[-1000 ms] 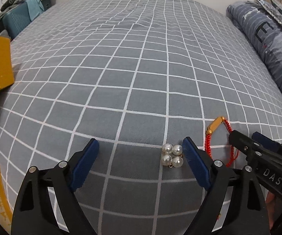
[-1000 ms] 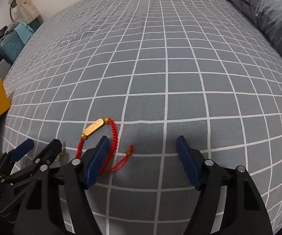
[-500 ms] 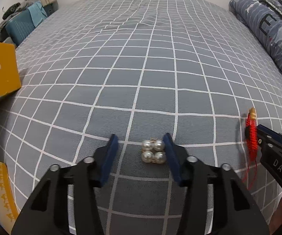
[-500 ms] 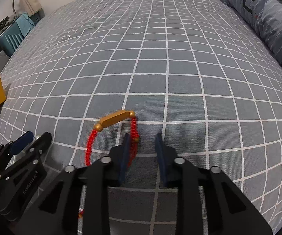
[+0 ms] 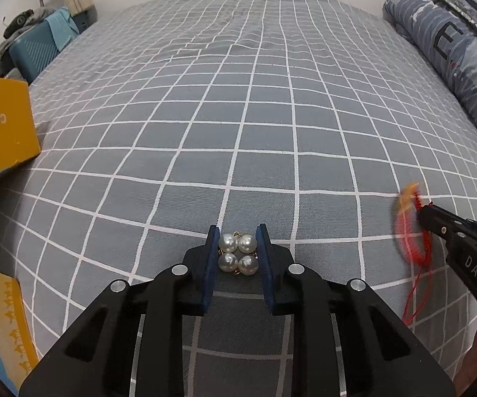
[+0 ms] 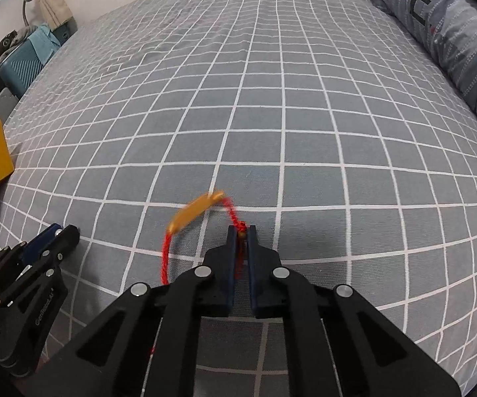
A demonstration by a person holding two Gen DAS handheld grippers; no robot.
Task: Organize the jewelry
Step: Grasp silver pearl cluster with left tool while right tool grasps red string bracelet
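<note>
The left hand-held gripper (image 5: pixel 237 241) is narrowed to the width of a four-pearl cluster (image 5: pixel 238 253), its blue pads (image 5: pixel 209 264) pressing the pearls on both sides just above the checked bedsheet (image 5: pixel 238 125). The right hand-held gripper (image 6: pixel 241 231) is clenched almost fully, pinching the knot of a red cord bracelet (image 6: pixel 165 254) at its fingertips. The bracelet's blurred gold bar (image 6: pixel 194 212) arcs ahead and to the left of that gripper, with the cord looping back under it. A yellow box (image 5: pixel 0 129) lies far left of the left gripper, a rolled duvet (image 5: pixel 453 56) far right.
</note>
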